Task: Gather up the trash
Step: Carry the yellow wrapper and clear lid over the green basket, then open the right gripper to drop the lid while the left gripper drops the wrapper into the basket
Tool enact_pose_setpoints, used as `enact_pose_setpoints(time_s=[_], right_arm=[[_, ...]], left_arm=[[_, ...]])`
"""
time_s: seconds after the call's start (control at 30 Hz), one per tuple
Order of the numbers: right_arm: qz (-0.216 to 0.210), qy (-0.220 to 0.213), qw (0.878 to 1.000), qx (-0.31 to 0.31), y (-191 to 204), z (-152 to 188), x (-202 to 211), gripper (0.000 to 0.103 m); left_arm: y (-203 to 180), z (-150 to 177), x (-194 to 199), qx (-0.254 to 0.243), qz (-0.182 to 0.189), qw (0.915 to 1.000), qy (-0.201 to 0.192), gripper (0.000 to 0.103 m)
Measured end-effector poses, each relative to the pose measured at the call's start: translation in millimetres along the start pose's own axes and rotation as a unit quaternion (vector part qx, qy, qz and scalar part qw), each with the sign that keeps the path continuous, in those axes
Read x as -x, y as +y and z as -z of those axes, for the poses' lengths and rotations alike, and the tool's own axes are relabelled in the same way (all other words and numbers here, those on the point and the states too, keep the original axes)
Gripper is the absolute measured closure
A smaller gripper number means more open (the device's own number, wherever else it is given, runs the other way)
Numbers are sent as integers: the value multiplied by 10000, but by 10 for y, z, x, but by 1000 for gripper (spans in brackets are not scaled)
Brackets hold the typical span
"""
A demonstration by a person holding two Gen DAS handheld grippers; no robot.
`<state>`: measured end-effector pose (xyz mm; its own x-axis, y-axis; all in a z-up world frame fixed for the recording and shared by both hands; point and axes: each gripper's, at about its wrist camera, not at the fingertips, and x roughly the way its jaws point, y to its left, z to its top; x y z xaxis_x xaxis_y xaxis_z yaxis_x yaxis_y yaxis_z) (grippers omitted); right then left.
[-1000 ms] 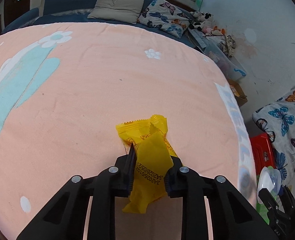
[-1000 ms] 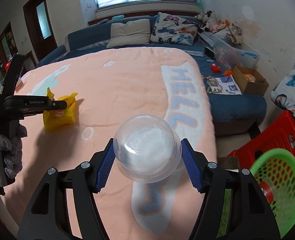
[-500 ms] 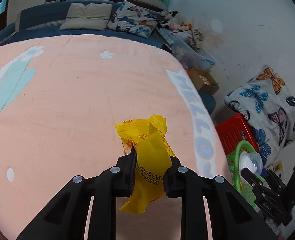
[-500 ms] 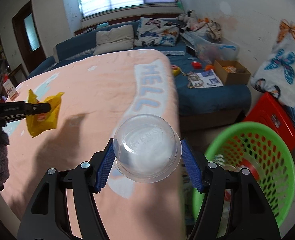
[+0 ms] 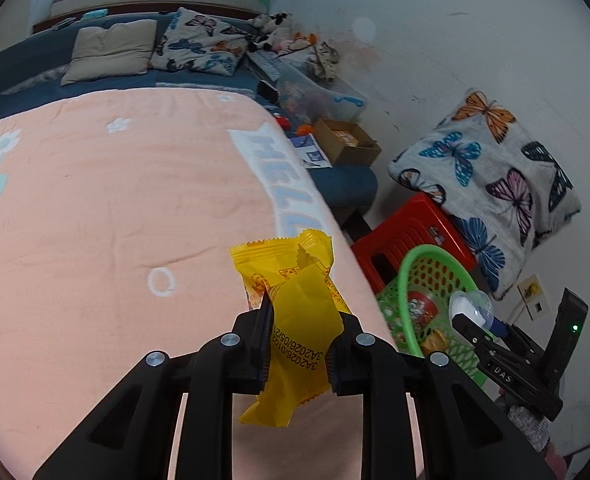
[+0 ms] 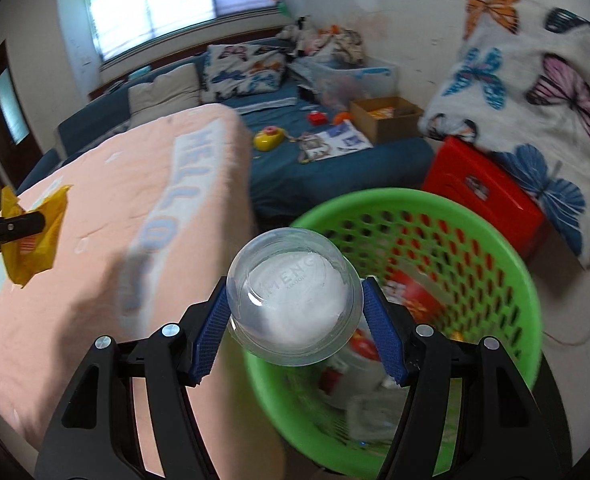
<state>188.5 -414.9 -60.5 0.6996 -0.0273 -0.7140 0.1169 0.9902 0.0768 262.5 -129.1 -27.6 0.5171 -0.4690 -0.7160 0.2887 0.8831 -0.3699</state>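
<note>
My left gripper (image 5: 297, 344) is shut on a yellow snack wrapper (image 5: 295, 300) and holds it above the pink blanket near the bed's right edge. The wrapper also shows in the right wrist view (image 6: 31, 236). My right gripper (image 6: 295, 320) is shut on a clear plastic cup (image 6: 295, 296), held over the near rim of the green basket (image 6: 491, 240). The basket holds several pieces of trash. In the left wrist view the basket (image 5: 407, 264) stands on the floor at the right, with the right gripper (image 5: 475, 318) and the cup (image 5: 471, 306) above it.
The bed with the pink blanket (image 5: 115, 220) fills the left. A red stool (image 5: 407, 224) with a butterfly blanket (image 5: 495, 176) stands behind the basket. A cardboard box (image 5: 347, 140), toys and papers lie on the blue mattress beyond.
Both grippers have swung right, away from the bed. The right gripper with the cup has come over the green basket. The left gripper with the wrapper has neared the bed's right edge.
</note>
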Motion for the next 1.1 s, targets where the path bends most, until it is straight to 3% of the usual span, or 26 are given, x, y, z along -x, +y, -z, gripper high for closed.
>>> enact_pose_setpoints(time_s=[0.3, 0.73, 0.83, 1.1], right_arm=[[366, 46, 9985, -411, -473, 131, 83, 38], [569, 85, 9954, -772, -824, 243, 120, 37], [579, 75, 9946, -858, -893, 268, 145, 32], [581, 43, 9933, -994, -1017, 344, 221, 29]], left_arm=[[-613, 17, -216, -441, 381, 9980, 228, 82], [-1442, 50, -595, -1079, 891, 9888, 517, 82], [-1590, 56, -698, -1167, 1025, 9860, 605, 82], [-1806, 128, -922, -1302, 1218, 9807, 803, 81]])
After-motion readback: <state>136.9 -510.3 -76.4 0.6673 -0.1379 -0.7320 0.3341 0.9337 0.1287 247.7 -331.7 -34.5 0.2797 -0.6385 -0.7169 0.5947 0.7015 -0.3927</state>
